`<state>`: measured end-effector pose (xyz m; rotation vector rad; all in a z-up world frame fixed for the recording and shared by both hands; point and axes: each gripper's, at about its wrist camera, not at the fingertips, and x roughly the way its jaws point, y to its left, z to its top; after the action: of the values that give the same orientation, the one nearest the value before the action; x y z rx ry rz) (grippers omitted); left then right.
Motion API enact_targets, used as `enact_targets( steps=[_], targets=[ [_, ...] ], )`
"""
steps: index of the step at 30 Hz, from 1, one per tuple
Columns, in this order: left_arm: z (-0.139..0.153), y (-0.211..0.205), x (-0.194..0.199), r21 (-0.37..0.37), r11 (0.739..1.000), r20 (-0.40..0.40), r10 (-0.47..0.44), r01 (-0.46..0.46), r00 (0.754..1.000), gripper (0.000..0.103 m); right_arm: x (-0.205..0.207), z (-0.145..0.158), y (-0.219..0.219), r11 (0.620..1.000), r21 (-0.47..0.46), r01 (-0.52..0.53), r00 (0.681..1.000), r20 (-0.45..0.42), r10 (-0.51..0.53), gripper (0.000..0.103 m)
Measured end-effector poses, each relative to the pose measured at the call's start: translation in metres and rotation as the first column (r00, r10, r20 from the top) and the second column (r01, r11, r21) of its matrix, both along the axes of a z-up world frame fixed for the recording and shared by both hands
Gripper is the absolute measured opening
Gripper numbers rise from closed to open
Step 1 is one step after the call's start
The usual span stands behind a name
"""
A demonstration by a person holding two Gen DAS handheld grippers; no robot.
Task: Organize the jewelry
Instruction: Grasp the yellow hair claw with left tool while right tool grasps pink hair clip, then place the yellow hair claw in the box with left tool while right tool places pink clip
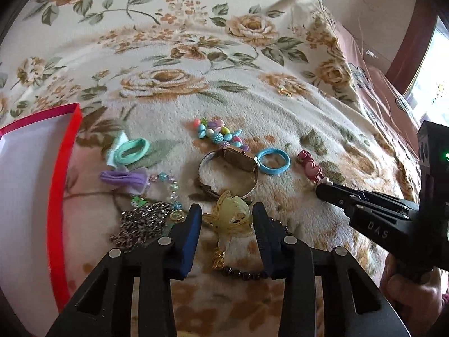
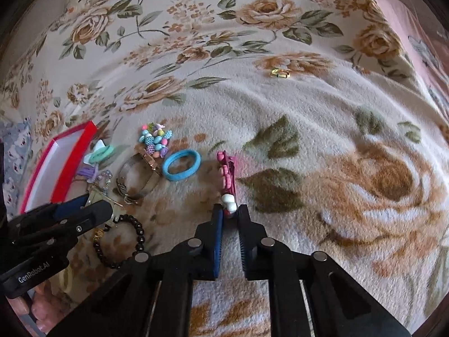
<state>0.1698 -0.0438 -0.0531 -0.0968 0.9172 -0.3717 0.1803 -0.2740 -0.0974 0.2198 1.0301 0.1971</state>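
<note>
Jewelry lies scattered on a floral blanket. A yellow translucent hair claw (image 1: pixel 228 217) sits between the fingers of my left gripper (image 1: pixel 227 210), whose pads touch both its sides. My right gripper (image 2: pixel 230 210) is shut on the near end of a pink hair clip (image 2: pixel 226 172) with a white bow, which still rests on the blanket. In the left wrist view the right gripper (image 1: pixel 322 186) meets that pink clip (image 1: pixel 308 165) from the right. A red box (image 1: pixel 64 154) with a white inside stands at the left.
Around the claw lie a gold watch (image 1: pixel 241 160), a blue hair tie (image 1: pixel 273 161), a pastel bead bracelet (image 1: pixel 221 134), a mint hair tie (image 1: pixel 132 147), a purple bow (image 1: pixel 123 179), a metal chain (image 1: pixel 143 224) and a dark bead bracelet (image 2: pixel 123 241). A small gold ring (image 2: pixel 280 73) lies farther off.
</note>
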Motion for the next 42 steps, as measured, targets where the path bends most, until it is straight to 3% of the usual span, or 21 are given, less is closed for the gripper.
enact_targets(
  steps=[1,4,8,11,13,21,28,37,42],
  targets=[
    [0.004,0.005,-0.007,-0.009,1.000,-0.001,0.003,-0.003,1.000,0.037,0.000,0.001,-0.002,1.000,0.014,0.009,1.000,-0.002,-0.009,0.028],
    [0.013,0.016,-0.016,-0.029,0.999,0.007,0.016,-0.016,1.000,0.037,0.001,0.004,0.001,1.000,-0.003,0.013,1.000,0.018,-0.012,0.039],
    [0.022,0.029,-0.026,-0.037,0.999,0.017,0.035,-0.034,0.999,0.037,0.011,0.000,0.004,1.000,-0.018,0.013,1.000,0.022,-0.012,0.039],
    [0.028,0.040,-0.032,-0.043,0.998,0.021,0.051,-0.050,0.998,0.037,0.017,-0.006,0.007,0.999,-0.035,-0.001,1.000,0.016,0.001,0.035],
    [0.032,0.048,-0.037,-0.045,0.997,0.026,0.066,-0.065,0.997,0.037,0.015,-0.006,0.008,0.999,-0.046,0.002,1.000,0.022,-0.001,0.010],
    [0.045,0.090,-0.058,-0.044,0.989,0.048,0.140,-0.138,0.989,0.037,0.001,0.022,0.036,0.997,0.024,-0.074,0.993,0.089,0.072,0.010],
    [0.053,0.133,-0.076,-0.036,0.973,0.055,0.230,-0.228,0.972,0.037,0.004,0.043,0.096,0.971,0.115,-0.209,0.974,0.111,0.197,0.010],
    [0.065,0.189,-0.082,-0.014,0.941,0.058,0.339,-0.339,0.939,0.037,0.011,0.059,0.191,0.913,0.153,-0.379,0.922,0.141,0.360,0.010],
    [0.058,0.210,-0.065,0.028,0.925,0.052,0.377,-0.379,0.925,0.037,0.020,0.058,0.239,0.881,0.157,-0.445,0.893,0.144,0.426,0.010]
  ],
)
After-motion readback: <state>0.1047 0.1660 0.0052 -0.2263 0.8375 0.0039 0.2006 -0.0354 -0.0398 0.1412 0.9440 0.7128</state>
